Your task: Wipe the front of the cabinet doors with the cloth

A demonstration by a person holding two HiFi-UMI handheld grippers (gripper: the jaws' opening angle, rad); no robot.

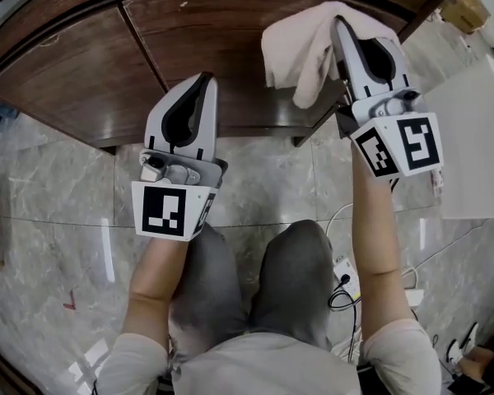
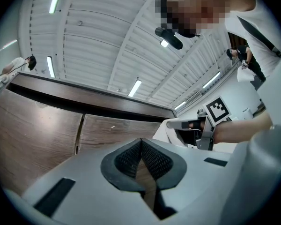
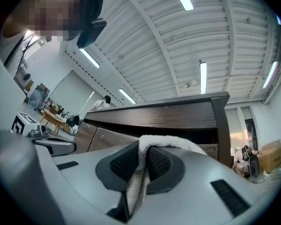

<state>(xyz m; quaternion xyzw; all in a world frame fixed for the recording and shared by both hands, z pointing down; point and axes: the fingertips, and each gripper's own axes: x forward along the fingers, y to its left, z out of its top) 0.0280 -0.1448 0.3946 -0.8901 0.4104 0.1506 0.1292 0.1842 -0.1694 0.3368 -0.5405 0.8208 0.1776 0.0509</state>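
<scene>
Head view looks steeply down, close above the dark brown wooden cabinet doors (image 1: 230, 56). Both gripper views sit low, tilted upward, sharing those doors.

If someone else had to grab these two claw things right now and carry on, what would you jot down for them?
Left gripper: jaws shut, empty, held up near the seam between the two doors.
Right gripper: jaws shut on the white cloth, which hangs bunched in front of the right door.
Left door: nothing is on it.
Done: the cloth is picked up and brought to the cabinet. The pictures do not show whether any wiping has been done, or whether the cloth touches the wood.
Left: wipe both door fronts.
</scene>
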